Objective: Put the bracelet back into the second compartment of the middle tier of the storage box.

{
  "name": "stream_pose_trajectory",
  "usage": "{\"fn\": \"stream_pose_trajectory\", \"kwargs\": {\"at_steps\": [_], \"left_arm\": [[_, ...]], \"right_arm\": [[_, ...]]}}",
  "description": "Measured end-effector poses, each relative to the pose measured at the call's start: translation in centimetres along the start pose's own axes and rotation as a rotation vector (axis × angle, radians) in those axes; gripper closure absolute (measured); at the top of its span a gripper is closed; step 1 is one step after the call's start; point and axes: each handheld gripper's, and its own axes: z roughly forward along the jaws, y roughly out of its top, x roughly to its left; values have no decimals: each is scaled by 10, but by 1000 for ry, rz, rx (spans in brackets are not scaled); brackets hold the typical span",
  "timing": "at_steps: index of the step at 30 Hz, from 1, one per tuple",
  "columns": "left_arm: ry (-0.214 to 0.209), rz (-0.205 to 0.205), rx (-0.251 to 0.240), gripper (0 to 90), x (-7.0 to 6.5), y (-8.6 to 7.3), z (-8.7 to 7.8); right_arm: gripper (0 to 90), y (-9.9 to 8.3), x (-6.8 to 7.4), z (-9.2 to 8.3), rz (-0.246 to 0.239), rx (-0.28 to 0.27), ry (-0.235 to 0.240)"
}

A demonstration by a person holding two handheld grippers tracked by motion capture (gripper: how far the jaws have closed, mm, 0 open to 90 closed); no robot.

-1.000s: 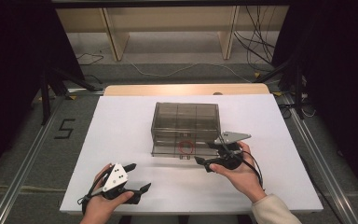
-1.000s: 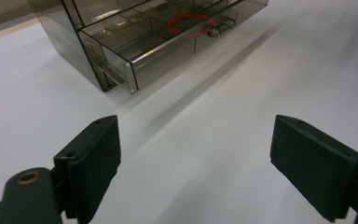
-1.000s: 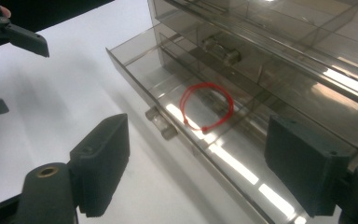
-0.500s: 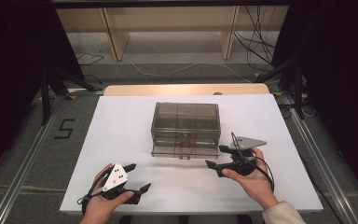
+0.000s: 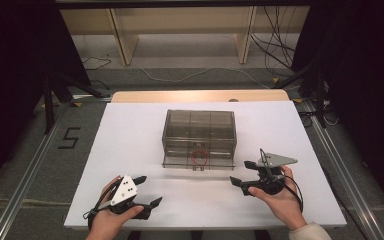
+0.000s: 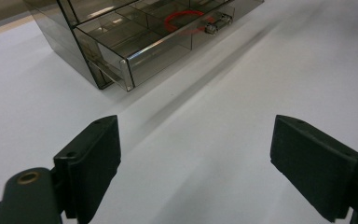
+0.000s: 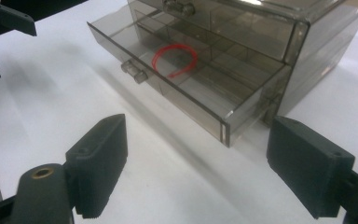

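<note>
1. White counter (image 5: 130,130) carries a smoky clear drawer box (image 5: 199,127) at its middle.
2. Its bottom drawer (image 7: 186,88) stands pulled out, with a red ring (image 7: 175,59) lying inside.
3. Your right claw (image 5: 240,175) hovers just right of the drawer front, spread and empty.
4. Your left claw (image 5: 147,190) sits near the counter's front edge, spread, well apart from the box.

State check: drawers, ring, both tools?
Lower drawer: pulled partly out.
Upper drawer: shut.
Red ring: lying flat in the lower drawer.
Left tool: open, holding nothing.
Right tool: open, holding nothing, apart from the drawers.
</note>
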Motion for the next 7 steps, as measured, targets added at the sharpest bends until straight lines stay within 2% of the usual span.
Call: {"fn": "stream_pose_trajectory", "kwargs": {"at_steps": [7], "left_arm": [[-16,-8,-7,160,-1,1,1]], "right_arm": [[209,-5,-1,-1,9,-1,-2]]}}
